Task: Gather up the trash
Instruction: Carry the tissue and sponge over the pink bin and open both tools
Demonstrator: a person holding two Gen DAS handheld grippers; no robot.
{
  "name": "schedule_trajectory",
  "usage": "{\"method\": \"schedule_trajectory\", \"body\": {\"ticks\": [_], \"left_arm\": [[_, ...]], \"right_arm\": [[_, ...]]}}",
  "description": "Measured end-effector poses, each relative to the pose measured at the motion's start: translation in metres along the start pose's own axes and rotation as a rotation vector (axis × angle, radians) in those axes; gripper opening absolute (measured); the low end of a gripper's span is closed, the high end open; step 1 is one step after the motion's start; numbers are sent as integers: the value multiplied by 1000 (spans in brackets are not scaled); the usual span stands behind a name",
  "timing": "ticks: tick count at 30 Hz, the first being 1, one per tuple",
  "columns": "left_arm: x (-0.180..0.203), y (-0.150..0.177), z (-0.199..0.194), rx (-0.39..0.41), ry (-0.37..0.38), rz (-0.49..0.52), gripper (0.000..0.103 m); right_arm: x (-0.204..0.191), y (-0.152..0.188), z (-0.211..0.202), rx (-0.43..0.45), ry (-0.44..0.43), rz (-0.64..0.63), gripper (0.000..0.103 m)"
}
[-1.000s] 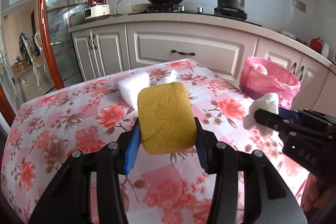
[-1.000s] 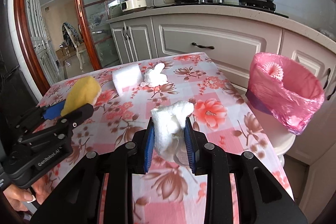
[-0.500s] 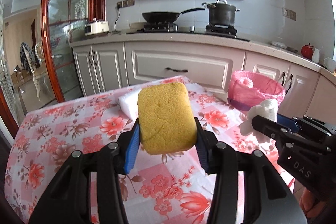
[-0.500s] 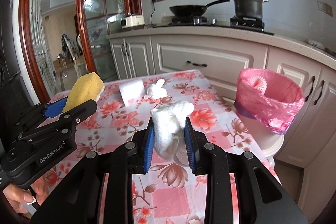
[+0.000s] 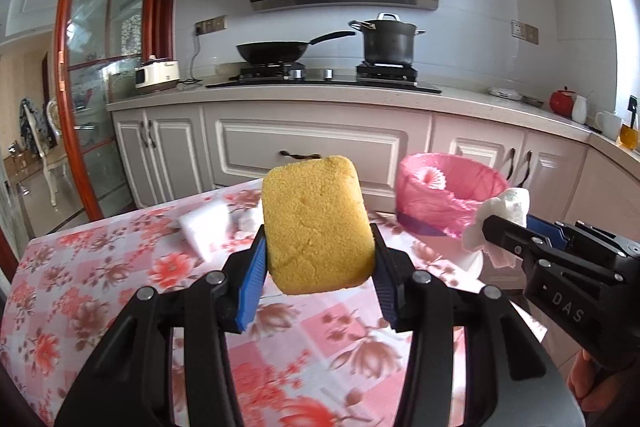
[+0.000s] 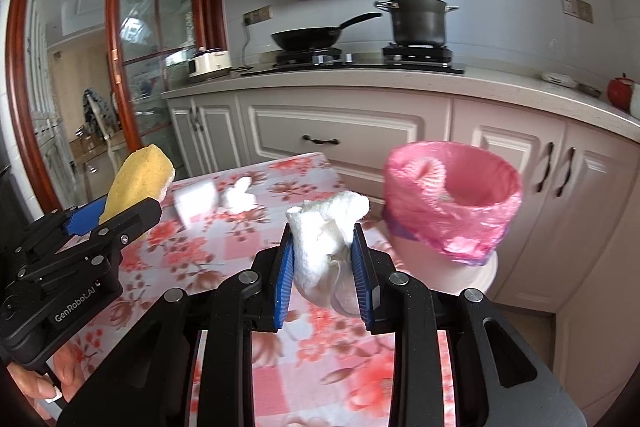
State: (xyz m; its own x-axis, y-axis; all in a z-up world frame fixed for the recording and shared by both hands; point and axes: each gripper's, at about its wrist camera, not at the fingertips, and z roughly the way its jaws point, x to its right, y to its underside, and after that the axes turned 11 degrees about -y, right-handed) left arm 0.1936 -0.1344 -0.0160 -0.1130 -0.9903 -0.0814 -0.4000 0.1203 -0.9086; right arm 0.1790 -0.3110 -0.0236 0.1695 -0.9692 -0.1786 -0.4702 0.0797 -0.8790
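A: What's in the left claw (image 5: 318,267)?
B: It pinches a yellow sponge (image 5: 318,225), lifted above the floral worktop (image 5: 80,291).
A: The right claw (image 6: 323,269)?
B: Clamped on a crumpled white paper towel (image 6: 326,247), near the pink-lined trash bin (image 6: 452,203) beside the worktop. A white sponge (image 6: 195,202) and another paper wad (image 6: 239,195) lie on it.

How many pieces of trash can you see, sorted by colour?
Yellow: 1, the rectangular yellow sponge in the left claw.
White: 3, the crumpled white tissue in the right claw, the white foam block and the small white tissue wad on the table.
Total: 4
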Motion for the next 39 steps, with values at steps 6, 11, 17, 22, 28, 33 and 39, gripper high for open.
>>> {"method": "schedule_trajectory", "body": {"ticks": [6,11,17,22,28,33,39], "left_arm": [[30,-13,13,10,47,22,46],[52,-25,24,22,79,34,46],[84,-38,42,35,122,73,46],[108,-49,63,31,182,99,46],[134,-64,95,27,222,113,46],[159,-81,124,25,258,127,47],[193,-100,171,-4,314,118,48]], "right_arm": [[30,-7,-5,27,47,21,28],[53,-15,-5,44,78,25,28],[84,-23,1,47,115,34,28],[114,-30,5,60,122,57,28],[152,-41,20,47,155,65,28],[184,-57,43,42,178,66,28],[220,-75,70,41,179,70,28]]}}
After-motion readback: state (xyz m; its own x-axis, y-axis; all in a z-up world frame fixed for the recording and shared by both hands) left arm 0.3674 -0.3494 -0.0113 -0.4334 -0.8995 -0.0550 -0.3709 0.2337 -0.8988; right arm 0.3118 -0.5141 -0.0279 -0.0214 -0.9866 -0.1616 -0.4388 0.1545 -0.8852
